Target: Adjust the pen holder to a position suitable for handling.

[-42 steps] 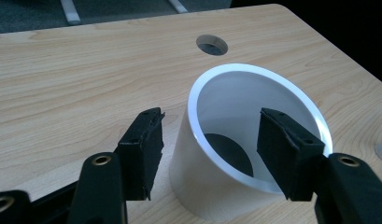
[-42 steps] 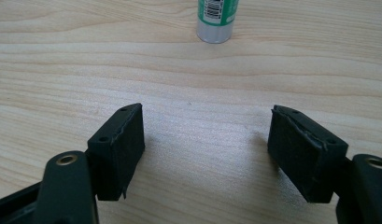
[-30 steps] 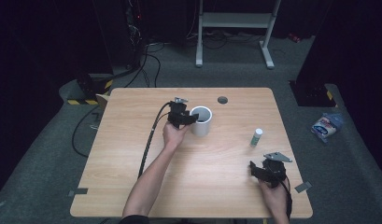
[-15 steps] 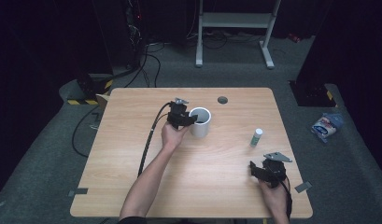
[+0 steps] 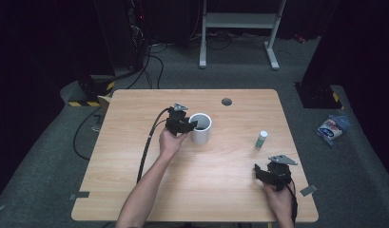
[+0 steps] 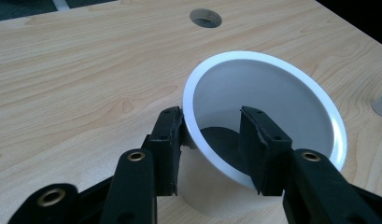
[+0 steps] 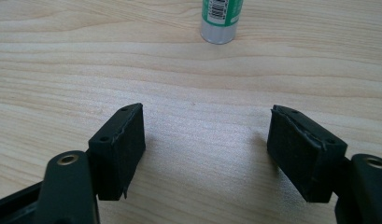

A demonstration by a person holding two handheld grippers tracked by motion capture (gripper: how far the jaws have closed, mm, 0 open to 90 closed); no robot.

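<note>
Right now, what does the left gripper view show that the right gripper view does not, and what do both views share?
Left gripper view: a white cylindrical cup, one black jaw outside its wall and one inside, and a round hole in the wooden table. Right gripper view: wide-open black jaws of the right gripper over bare wood, with the silver base of a green-labelled tube ahead. Both share the light wooden table.

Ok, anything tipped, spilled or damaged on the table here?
Nothing stands out. The white cup stands upright with the left hand-held gripper straddling its rim, and the small green-labelled tube stands upright, apart from it.
</note>
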